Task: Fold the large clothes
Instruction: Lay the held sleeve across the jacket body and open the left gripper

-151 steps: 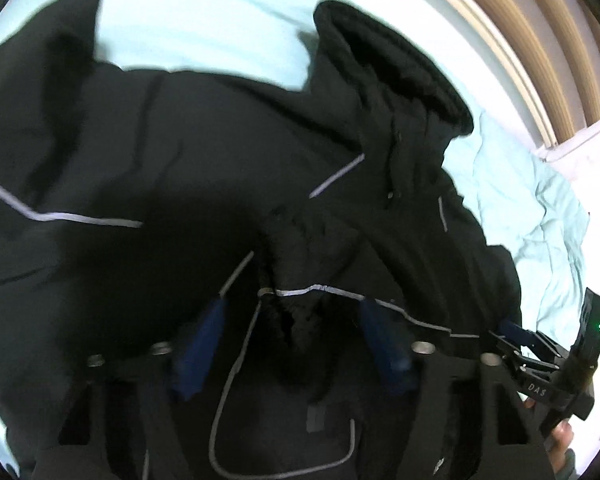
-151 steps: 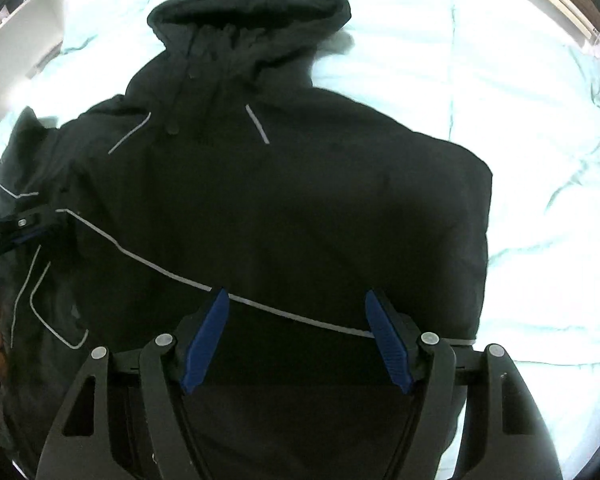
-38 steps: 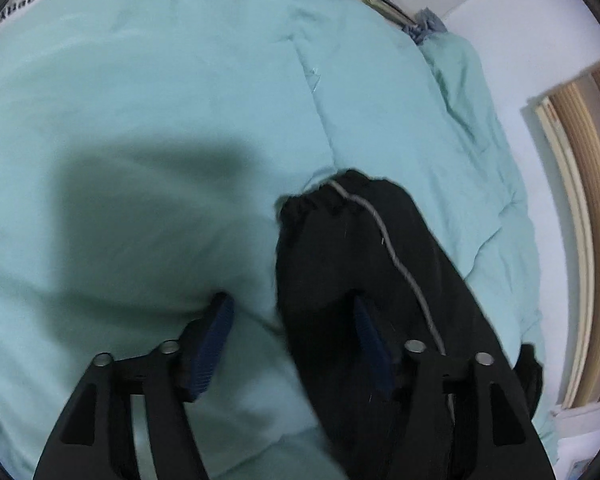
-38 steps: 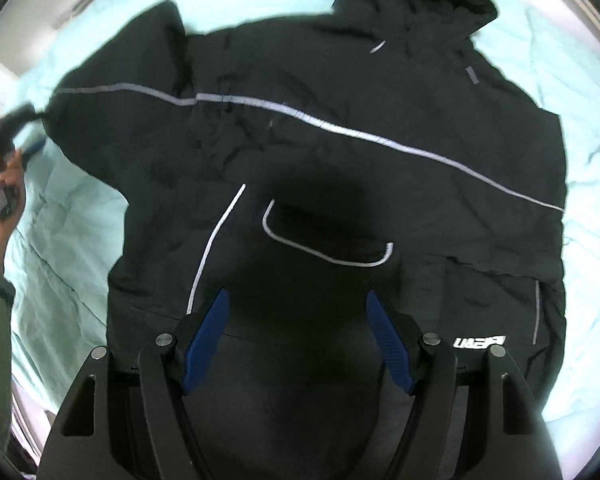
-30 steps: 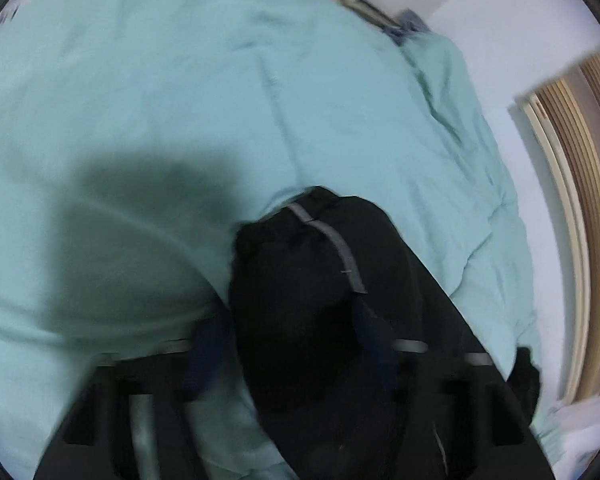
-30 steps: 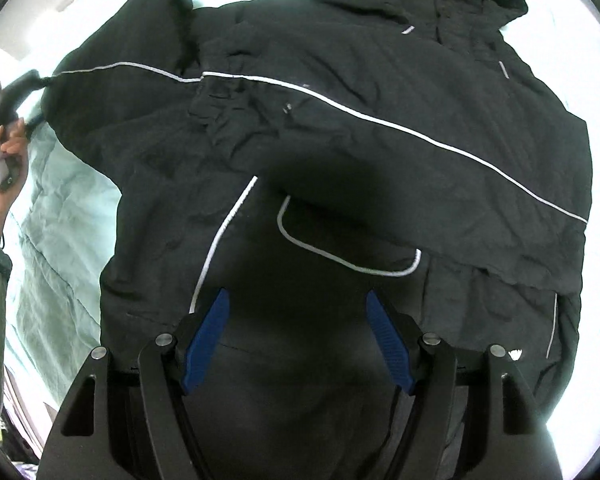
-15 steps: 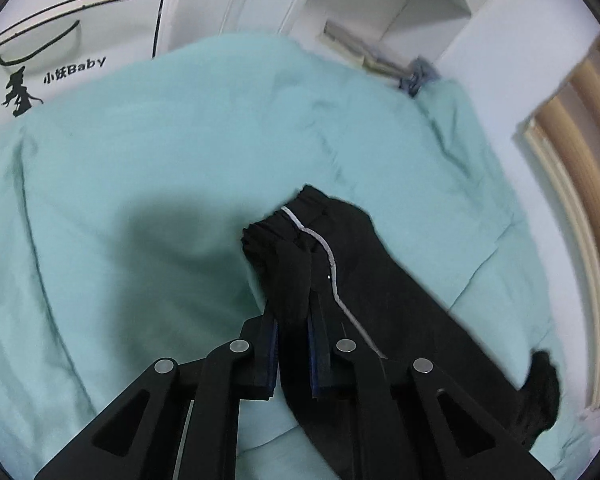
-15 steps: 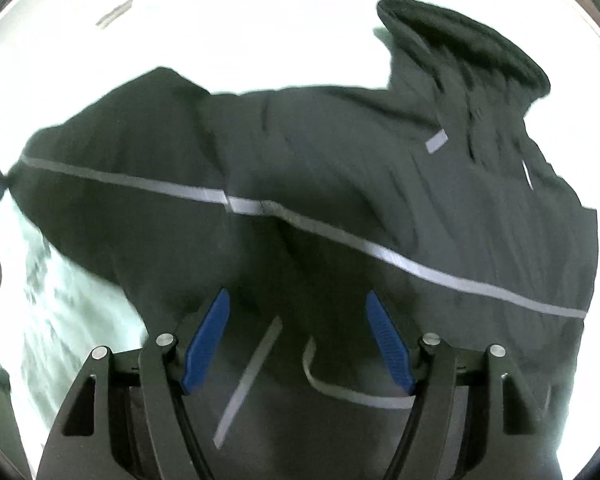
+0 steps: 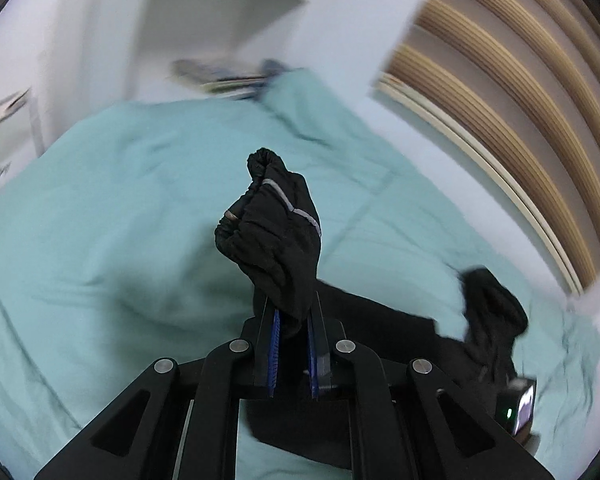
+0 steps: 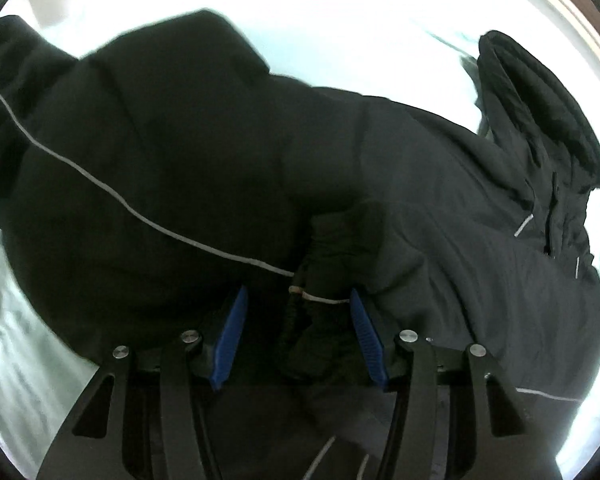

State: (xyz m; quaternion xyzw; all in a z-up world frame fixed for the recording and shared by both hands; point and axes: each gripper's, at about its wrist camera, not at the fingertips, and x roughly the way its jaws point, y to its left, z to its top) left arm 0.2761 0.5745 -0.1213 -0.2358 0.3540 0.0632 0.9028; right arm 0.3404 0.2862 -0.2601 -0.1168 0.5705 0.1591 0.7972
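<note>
A black jacket (image 10: 180,152) with thin grey piping lies spread on a pale green bedcover (image 9: 100,220). My left gripper (image 9: 292,312) is shut on the cuff end of one sleeve (image 9: 276,232), which it holds lifted above the bed. The rest of that sleeve trails down to the right toward the hood (image 9: 492,304). In the right wrist view my right gripper (image 10: 298,320) hangs over the jacket's middle. Its jaws are closing around a bunched sleeve cuff (image 10: 324,288), and the blue pads stand clear of the cloth. The hood (image 10: 540,112) lies at the upper right.
A white shelf unit (image 9: 220,12) and a wall stand behind the bed. A slatted wooden headboard (image 9: 520,100) runs along the right side. The other gripper's lit device (image 9: 520,404) shows at the lower right of the left wrist view.
My left gripper closed on the sleeve cuff and rose with it off the bedcover. My right gripper slid across the jacket toward the bunched cuff, and its jaws have narrowed.
</note>
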